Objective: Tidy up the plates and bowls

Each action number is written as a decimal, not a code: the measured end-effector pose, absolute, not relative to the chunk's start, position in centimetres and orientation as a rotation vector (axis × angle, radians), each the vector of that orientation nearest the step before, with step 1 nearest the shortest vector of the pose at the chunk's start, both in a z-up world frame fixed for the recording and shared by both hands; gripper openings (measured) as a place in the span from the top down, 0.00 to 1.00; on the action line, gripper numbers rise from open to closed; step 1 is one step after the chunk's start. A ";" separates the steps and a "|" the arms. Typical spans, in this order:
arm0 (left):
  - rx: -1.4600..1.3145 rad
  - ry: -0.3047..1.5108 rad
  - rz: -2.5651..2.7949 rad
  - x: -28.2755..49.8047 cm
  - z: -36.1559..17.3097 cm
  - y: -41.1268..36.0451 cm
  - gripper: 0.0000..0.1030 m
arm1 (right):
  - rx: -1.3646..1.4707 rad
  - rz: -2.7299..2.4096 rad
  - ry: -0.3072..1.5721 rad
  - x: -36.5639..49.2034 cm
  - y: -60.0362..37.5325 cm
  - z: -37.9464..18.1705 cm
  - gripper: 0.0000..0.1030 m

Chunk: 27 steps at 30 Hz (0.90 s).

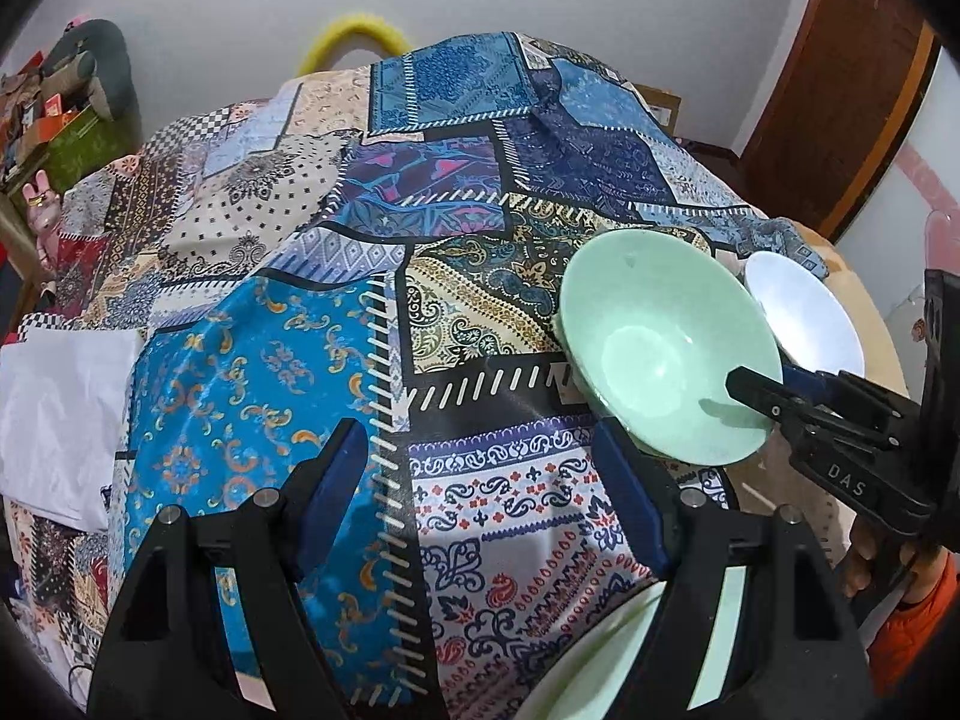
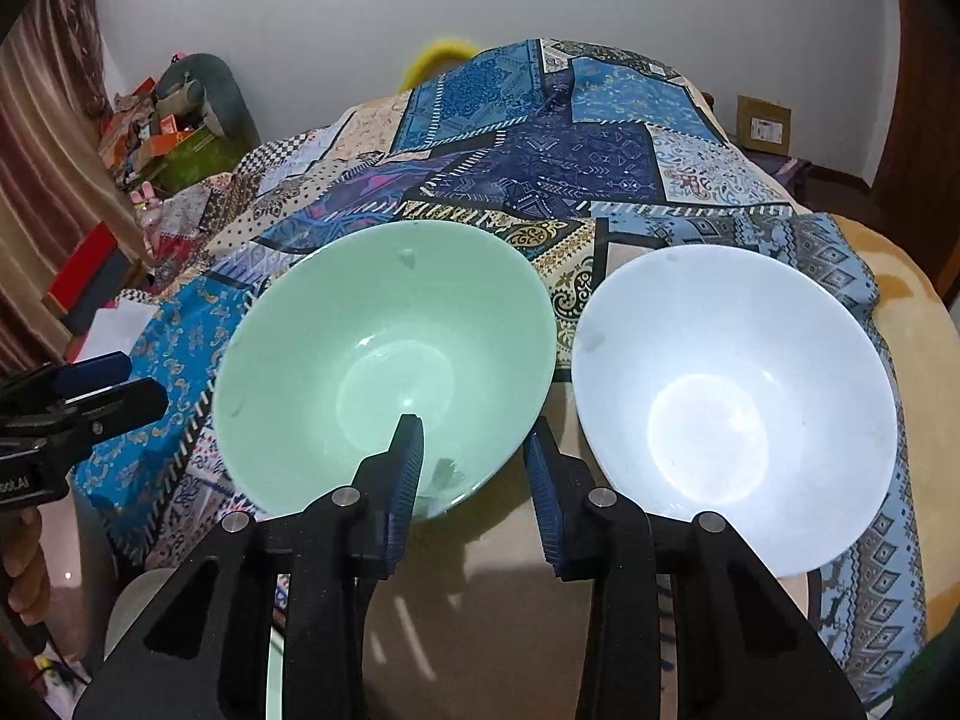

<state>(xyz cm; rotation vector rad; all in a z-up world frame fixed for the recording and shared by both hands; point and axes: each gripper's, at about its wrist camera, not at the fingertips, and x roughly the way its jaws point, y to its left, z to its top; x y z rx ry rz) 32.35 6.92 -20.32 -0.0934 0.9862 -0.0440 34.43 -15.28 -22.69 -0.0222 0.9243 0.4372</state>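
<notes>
A green bowl [image 2: 384, 360] sits on the patchwork tablecloth [image 2: 540, 138]; a white bowl [image 2: 732, 396] stands just right of it. My right gripper [image 2: 474, 438] is open, its jaws straddling the green bowl's near rim: the left finger inside, the right outside. In the left wrist view the green bowl [image 1: 666, 342] and white bowl [image 1: 804, 312] are at right, with the right gripper [image 1: 762, 387] at the green bowl's rim. My left gripper [image 1: 480, 462] is open and empty above the cloth. A green plate [image 1: 606, 666] shows at the bottom edge.
The cloth [image 1: 336, 276] covers a round table whose bare edge [image 2: 912, 300] shows at right. A white folded cloth [image 1: 60, 408] lies at left. Boxes and clutter [image 2: 162, 132] stand by the far wall.
</notes>
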 end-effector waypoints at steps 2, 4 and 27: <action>-0.095 0.987 -0.047 32.7 -20.4 6.8 0.25 | -0.049 0.458 0.924 34.5 -14.9 -22.7 0.70; -0.113 0.982 -0.044 33.1 -20.5 6.8 0.25 | -0.061 0.482 0.926 34.6 -14.5 -22.8 0.71; -0.111 1.109 -0.102 36.5 -24.1 5.2 0.75 | -0.037 0.574 0.987 37.3 -12.6 -23.1 0.80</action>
